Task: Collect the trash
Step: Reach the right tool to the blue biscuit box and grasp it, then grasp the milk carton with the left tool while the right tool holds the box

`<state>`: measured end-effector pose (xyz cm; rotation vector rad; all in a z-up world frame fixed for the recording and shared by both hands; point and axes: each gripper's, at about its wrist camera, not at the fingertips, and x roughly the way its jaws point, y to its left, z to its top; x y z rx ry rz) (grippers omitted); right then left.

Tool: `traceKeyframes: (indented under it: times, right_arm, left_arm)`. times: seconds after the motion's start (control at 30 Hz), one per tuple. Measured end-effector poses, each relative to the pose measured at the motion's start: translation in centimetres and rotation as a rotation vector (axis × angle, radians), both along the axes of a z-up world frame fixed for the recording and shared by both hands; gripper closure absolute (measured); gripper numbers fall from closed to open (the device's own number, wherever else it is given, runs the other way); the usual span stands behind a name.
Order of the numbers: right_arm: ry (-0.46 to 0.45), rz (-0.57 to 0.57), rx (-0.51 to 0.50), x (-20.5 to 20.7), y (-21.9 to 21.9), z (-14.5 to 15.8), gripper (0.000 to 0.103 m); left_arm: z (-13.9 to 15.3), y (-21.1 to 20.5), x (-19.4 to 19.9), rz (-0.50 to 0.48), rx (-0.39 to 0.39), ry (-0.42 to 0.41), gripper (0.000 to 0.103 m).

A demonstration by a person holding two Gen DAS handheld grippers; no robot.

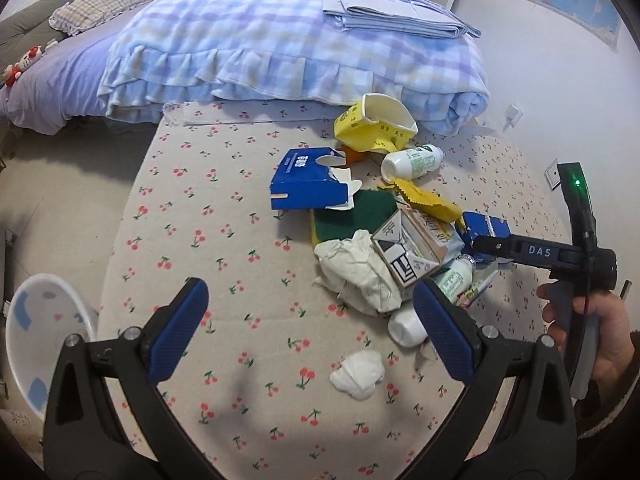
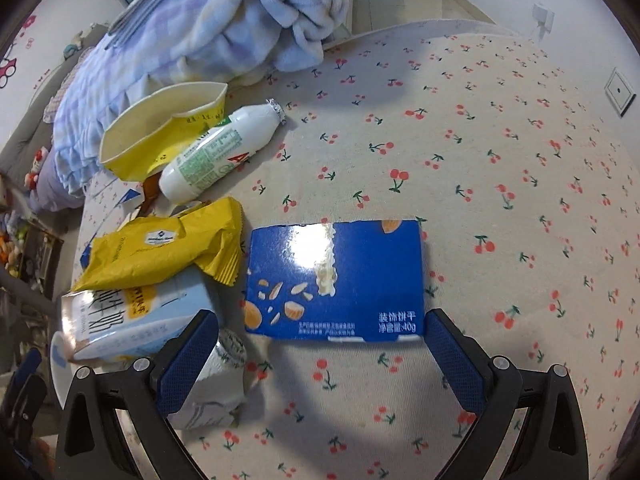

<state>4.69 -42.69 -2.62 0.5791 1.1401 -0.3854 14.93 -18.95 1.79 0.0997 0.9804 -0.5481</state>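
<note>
A pile of trash lies on the cherry-print cloth [image 1: 224, 240]: a torn blue tissue box [image 1: 306, 182], a yellow paper cup [image 1: 374, 124], a white bottle [image 1: 414, 160], a milk carton [image 1: 416, 240], crumpled paper [image 1: 358, 272] and a white wad [image 1: 358, 374]. My left gripper [image 1: 312, 330] is open and empty above the cloth, near the wad. My right gripper [image 2: 316, 354] is open, its fingers astride the near edge of a flat blue biscuit box [image 2: 336, 278]. A yellow wrapper [image 2: 164, 246], the bottle [image 2: 218, 152] and the carton [image 2: 136, 320] lie to its left.
A folded checked blanket [image 1: 280, 48] lies behind the pile. A white bin [image 1: 36, 340] stands at lower left beside the table. A green sponge [image 1: 356, 212] sits under the pile. The right-hand gripper and hand [image 1: 580, 276] show at the right edge.
</note>
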Motion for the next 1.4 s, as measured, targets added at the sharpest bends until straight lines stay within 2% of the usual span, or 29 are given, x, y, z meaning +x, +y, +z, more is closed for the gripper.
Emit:
traceKeyframes:
  times: [0.1,0.17,0.2,0.3,0.47,0.57,0.77,0.83,0.9,1.23,1.4]
  right_arm:
    - [0.050,0.013,-0.040,0.8,0.0,-1.0,0.000]
    - [0.047,0.031,-0.071,0.9,0.1,-0.9,0.008]
    - [0.046,0.038,-0.078,0.9,0.0,-0.8,0.008]
    - [0.022,0.034,-0.028,-0.1,-0.7,-0.5,0.008]
    - [-0.012,0.014,-0.032,-2.8,-2.4,1.1,0.008]
    - [-0.017,0.005,-0.042,-4.3,-3.1,1.8,0.008]
    - [-0.011,-0.003,-0.054,-6.9,-3.9,2.2,0.008]
    - [-0.006,-0.009,-0.052,-7.4,-4.3,2.2,0.008]
    - [-0.005,-0.012,-0.052,-8.1,-4.5,2.2,0.008]
    - [-0.044,-0.015,-0.061,-9.4,-4.1,4.1,0.008]
    - [-0.080,0.000,-0.057,-8.8,-2.7,5.5,0.008]
  left_arm:
    - [-0.3,-1.0,0.6,-0.025,-0.016,0.014,0.001]
    - [-0.4,-1.7,0.8,-0.055,-0.026,0.013,0.001]
    - [-0.4,-2.1,0.8,-0.075,-0.031,0.012,0.001]
    - [-0.3,-3.5,0.8,-0.141,-0.045,0.002,0.001]
    - [-0.6,-6.2,0.2,-0.259,-0.045,-0.043,0.002]
    - [-1.2,-7.4,0.2,-0.290,-0.026,-0.063,0.007]
    - [-2.3,-8.3,0.3,-0.306,-0.019,-0.059,0.019]
    - [-2.5,-8.4,0.2,-0.313,-0.013,-0.068,0.028]
    - [-2.6,-8.4,0.1,-0.311,-0.016,-0.067,0.034]
    - [-0.9,-7.0,-1.2,-0.274,-0.060,-0.132,0.038]
    - [0.6,-4.9,-1.5,-0.232,-0.120,-0.142,0.038]
